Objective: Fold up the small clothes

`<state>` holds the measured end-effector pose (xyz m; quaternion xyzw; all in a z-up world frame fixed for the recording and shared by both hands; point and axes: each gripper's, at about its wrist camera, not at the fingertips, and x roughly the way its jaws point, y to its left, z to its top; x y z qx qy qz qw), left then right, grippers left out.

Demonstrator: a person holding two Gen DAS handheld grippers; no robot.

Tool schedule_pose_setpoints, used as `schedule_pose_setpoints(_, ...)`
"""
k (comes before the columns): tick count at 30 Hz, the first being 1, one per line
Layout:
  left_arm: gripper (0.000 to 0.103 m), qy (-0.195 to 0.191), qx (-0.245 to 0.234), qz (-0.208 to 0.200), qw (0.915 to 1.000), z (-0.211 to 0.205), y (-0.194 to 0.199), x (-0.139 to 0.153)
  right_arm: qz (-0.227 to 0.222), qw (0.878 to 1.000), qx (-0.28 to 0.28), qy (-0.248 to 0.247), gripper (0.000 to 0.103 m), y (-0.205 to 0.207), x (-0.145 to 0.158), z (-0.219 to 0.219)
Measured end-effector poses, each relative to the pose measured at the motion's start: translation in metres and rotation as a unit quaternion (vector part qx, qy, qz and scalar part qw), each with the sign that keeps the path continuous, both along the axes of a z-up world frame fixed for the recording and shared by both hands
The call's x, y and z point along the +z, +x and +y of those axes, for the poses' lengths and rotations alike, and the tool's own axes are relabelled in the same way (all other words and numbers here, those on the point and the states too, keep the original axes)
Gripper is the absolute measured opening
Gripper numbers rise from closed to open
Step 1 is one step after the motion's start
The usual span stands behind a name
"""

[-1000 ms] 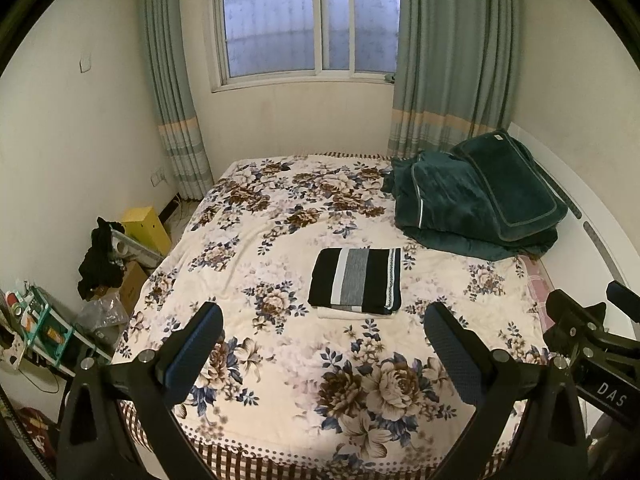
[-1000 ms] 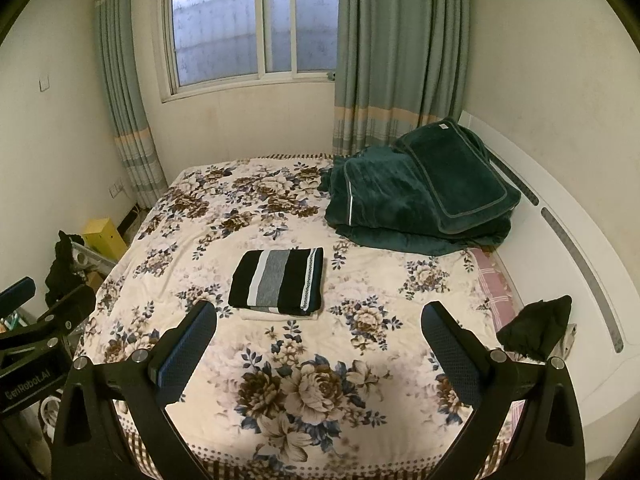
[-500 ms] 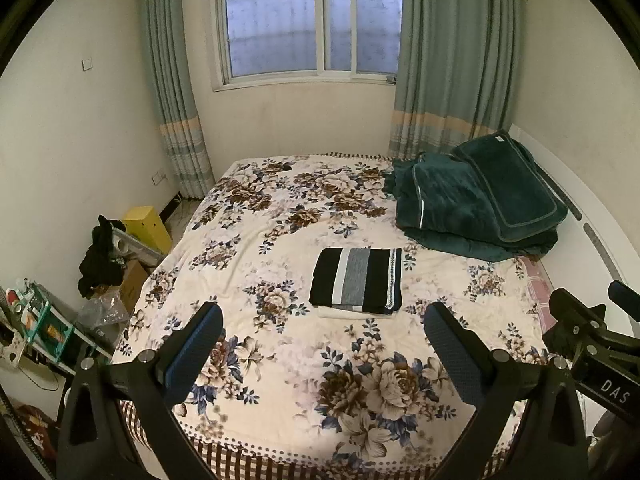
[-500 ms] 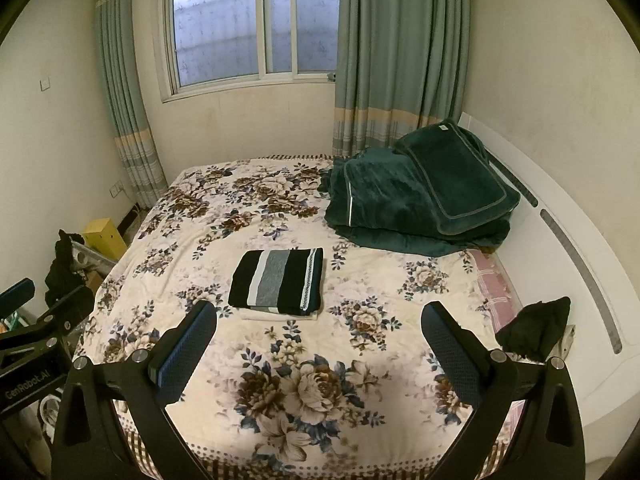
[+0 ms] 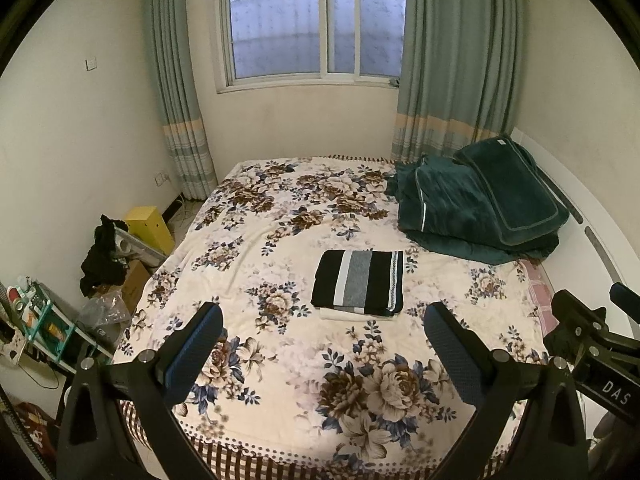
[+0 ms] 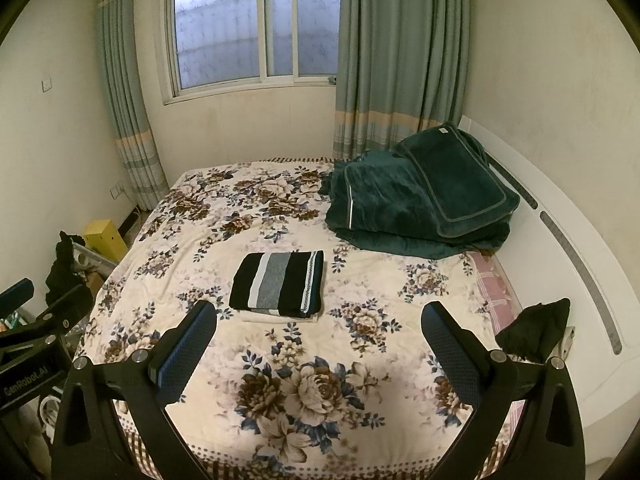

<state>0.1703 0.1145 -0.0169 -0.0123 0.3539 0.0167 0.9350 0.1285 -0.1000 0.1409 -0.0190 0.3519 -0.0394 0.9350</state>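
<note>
A folded striped garment (image 5: 358, 283), black with grey and white bands, is lying near the middle of the frame on the floral bed (image 5: 256, 236), resting squarely on a pale folded piece (image 5: 348, 315) whose edge is showing along its lower side. The left hand-held gripper (image 5: 322, 346) is hovering at the bottom of its own frame with its two fingers spread wide apart and nothing between them; the right hand-held gripper (image 6: 318, 344) is doing the same in its view, jaws apart and empty. Neither is touching cloth. In the left wrist view the stack is sitting almost straight ahead, just above the gap between the fingers and slightly right of centre; in the right wrist view the striped garment (image 6: 280, 284) is lying above and to the left of the gap, closer to the left finger. Its long axis is running across the frame, with the stripes running up and down it. Judging from this, the left hand-held gripper is the better aligned and seemingly the nearer of the two. A dark green blanket (image 5: 476, 204) is piled at the upper right of the frame, well apart from the stack, and a small dark cloth (image 6: 534, 330) is lying at the right edge of the right wrist view, beside the bed; it may be the next piece to fold, and the right hand-held gripper is nearer it.
</note>
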Motion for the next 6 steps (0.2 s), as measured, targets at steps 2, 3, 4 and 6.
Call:
schedule_pose_setpoints(2,0.103,0.001,0.001,0.000,1.0000,-0.0008,-0.0030,-0.0004,0.000,1.000,0.000,0.000,0.103,0.0000,-0.0002,-0.0001)
schedule_pose_setpoints(3,0.103,0.002,0.003,-0.002,1.0000,-0.0009,-0.0041,-0.0006,0.000,1.000,0.000,0.000,0.103,-0.0009,-0.0006,0.0000)
schedule_pose_setpoints(4,0.103,0.003,0.003,-0.005,1.0000,0.0000,-0.0033,0.0009,-0.001,1.000,-0.001,0.001,0.103,-0.0015,-0.0005,0.0000)
schedule_pose_setpoints(6,0.103,0.002,0.002,-0.006,1.0000,0.0002,-0.0051,-0.0004,-0.001,1.000,0.000,-0.001,0.103,-0.0005,-0.0009,0.0002)
